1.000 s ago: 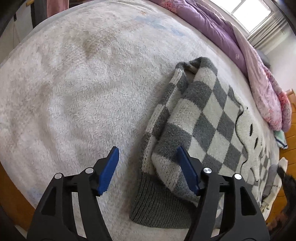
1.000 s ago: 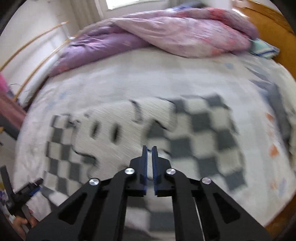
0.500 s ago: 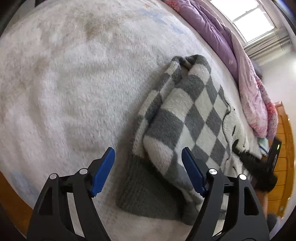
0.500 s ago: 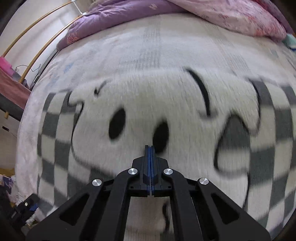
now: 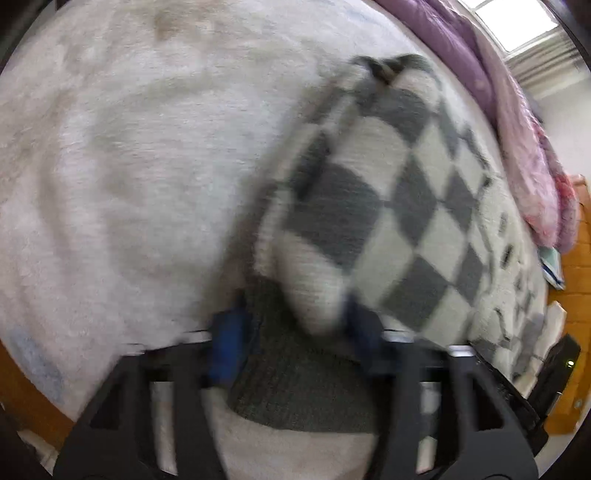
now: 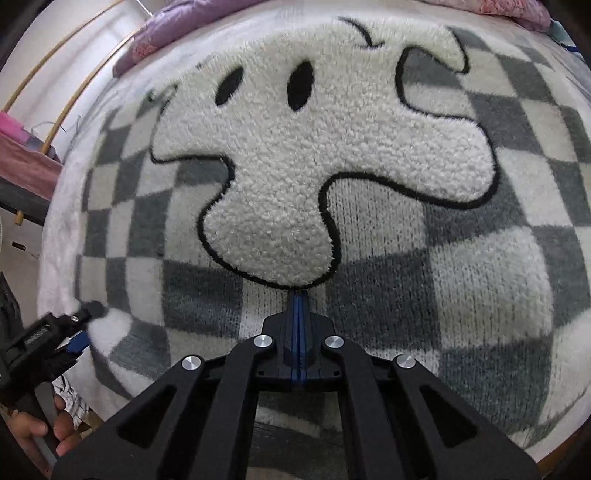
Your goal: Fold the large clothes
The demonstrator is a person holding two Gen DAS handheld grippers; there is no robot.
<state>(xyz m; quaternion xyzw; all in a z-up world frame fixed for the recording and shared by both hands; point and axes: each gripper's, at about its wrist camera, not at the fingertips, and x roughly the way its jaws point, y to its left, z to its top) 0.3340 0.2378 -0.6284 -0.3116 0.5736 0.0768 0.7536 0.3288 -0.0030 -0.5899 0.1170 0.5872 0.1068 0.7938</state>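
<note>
A grey-and-white checked sweater (image 5: 388, 206) lies spread on the bed, one sleeve folded in over its body. My left gripper (image 5: 295, 328) straddles that sleeve at its dark ribbed cuff (image 5: 295, 376). Its jaws are closing, and the blue pads touch the cloth on both sides; the picture is blurred. In the right wrist view the left gripper (image 6: 79, 330) shows at the sweater's lower left corner, held by a hand (image 6: 55, 432). My right gripper (image 6: 298, 295) is shut with nothing between its pads. Its tips rest at the lower edge of the fluffy white figure (image 6: 314, 155) on the sweater's front (image 6: 480, 277).
The white fleece bed cover (image 5: 129, 166) stretches away to the left of the sweater. A purple and pink quilt (image 5: 517, 122) is bunched along the far side under a window (image 5: 517, 22). The wooden bed frame (image 5: 576, 251) borders the right edge.
My left gripper has dropped onto the sleeve's cuff and its jaws have narrowed around it. The right gripper, still shut, has come down close to the sweater's front.
</note>
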